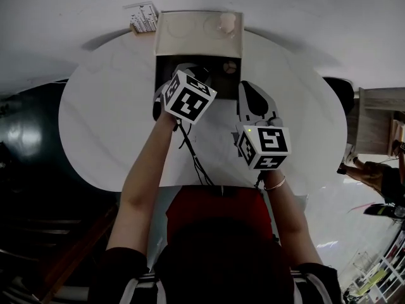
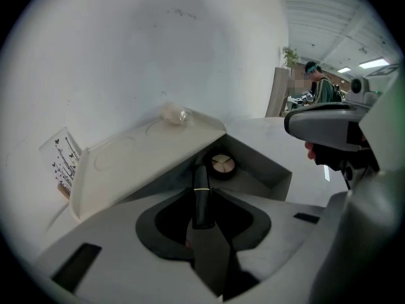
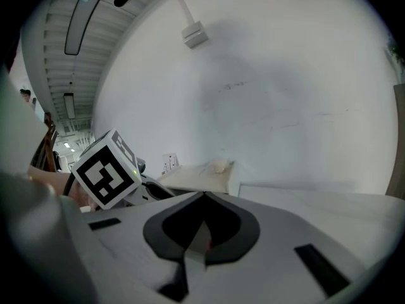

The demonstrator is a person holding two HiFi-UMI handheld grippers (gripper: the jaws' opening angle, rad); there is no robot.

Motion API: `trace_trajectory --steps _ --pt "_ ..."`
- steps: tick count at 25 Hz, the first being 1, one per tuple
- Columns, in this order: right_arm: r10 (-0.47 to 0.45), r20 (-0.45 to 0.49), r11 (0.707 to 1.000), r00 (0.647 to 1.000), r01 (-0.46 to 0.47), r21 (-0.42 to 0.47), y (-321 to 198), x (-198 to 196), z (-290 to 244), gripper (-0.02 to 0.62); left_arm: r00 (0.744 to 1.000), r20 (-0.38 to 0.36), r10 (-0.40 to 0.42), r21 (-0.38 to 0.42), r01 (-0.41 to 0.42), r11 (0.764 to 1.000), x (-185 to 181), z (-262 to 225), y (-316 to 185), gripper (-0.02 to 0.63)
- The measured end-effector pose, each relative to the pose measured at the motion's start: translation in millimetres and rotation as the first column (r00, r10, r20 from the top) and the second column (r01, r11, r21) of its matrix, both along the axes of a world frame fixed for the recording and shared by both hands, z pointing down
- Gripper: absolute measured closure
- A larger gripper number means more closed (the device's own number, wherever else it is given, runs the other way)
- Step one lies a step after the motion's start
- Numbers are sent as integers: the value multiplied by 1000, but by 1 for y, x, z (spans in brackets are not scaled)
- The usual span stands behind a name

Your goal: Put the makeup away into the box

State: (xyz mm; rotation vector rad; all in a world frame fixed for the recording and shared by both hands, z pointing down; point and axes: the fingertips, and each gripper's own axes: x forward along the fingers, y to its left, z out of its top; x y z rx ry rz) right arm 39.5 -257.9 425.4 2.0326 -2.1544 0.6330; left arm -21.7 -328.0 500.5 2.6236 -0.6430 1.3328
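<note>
The left gripper (image 1: pixel 190 70) tilts down over the open cream cardboard box (image 2: pixel 269 173) at the far side of the round white table (image 1: pixel 107 125). Its fingers are clamped on a slim black makeup tube with a thin gold band (image 2: pixel 202 198). The tube's tip points into the box's dark inside, where a round black compact (image 2: pixel 223 164) lies. The right gripper (image 3: pixel 204 198) is just beside the box, fingers pressed together with nothing between them

Box (image 1: pixel 166 65) inside — partly behind left tool (image 1: pixel 192 70)
</note>
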Motion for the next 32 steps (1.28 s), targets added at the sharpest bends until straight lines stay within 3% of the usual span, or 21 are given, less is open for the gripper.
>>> trace_trajectory --steps 18,32 --pt "29 -3 1000 1000 -29 -13 1 3 5 581 995 70 69 -29 -67 997 3 24 -2 494" --pt "36 0 999 999 -36 -15 5 8 4 581 994 80 78 -40 -75 996 5 30 -2 492"
